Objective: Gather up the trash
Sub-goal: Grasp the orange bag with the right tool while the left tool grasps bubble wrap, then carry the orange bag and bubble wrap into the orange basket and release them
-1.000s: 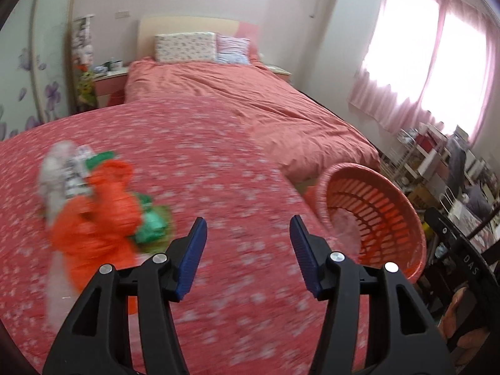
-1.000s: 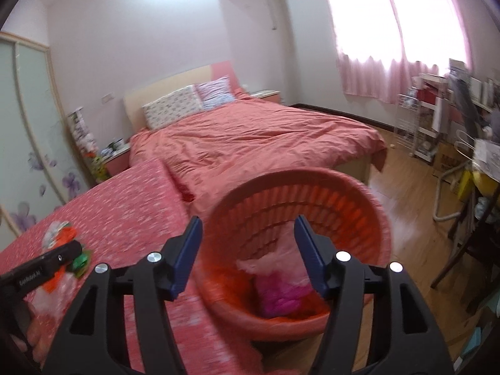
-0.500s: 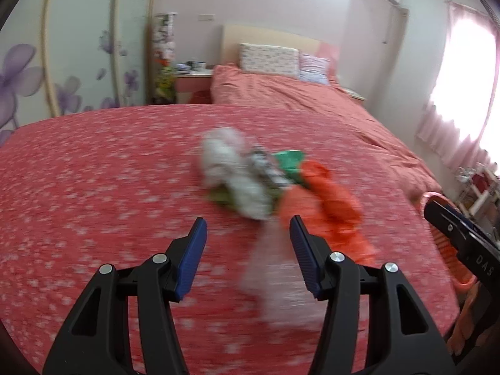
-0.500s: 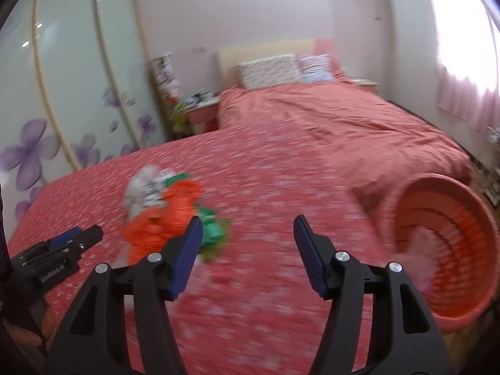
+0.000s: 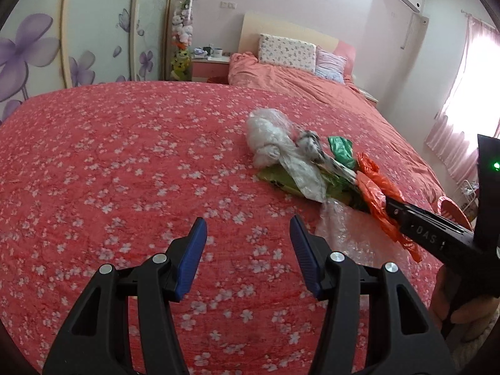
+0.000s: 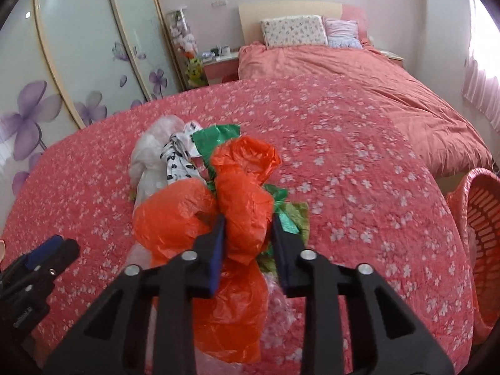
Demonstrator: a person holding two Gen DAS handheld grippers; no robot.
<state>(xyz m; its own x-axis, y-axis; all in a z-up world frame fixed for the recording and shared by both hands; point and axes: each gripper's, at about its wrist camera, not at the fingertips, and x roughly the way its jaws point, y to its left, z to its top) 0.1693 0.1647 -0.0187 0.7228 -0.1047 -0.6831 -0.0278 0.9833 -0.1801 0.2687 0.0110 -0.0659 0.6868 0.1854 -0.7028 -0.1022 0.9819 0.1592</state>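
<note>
1. Trash pile [image 6: 200, 193] of crumpled bags is lying on the floral red bedspread [image 5: 125, 162]
2. Right gripper [image 6: 247, 234] is pinching the orange bag [image 6: 240, 206] between half-closed fingers
3. Left gripper [image 5: 247, 243] is hovering wide open, holding nothing
4. Orange basket [image 6: 481, 218] is sitting beside the bed

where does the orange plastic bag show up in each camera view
Left wrist: orange plastic bag lies right of centre, at the near end of the trash pile, by the right gripper.
Right wrist: orange plastic bag sits centre, between that gripper's fingers.
Shared landmark: floral pillow.
</note>
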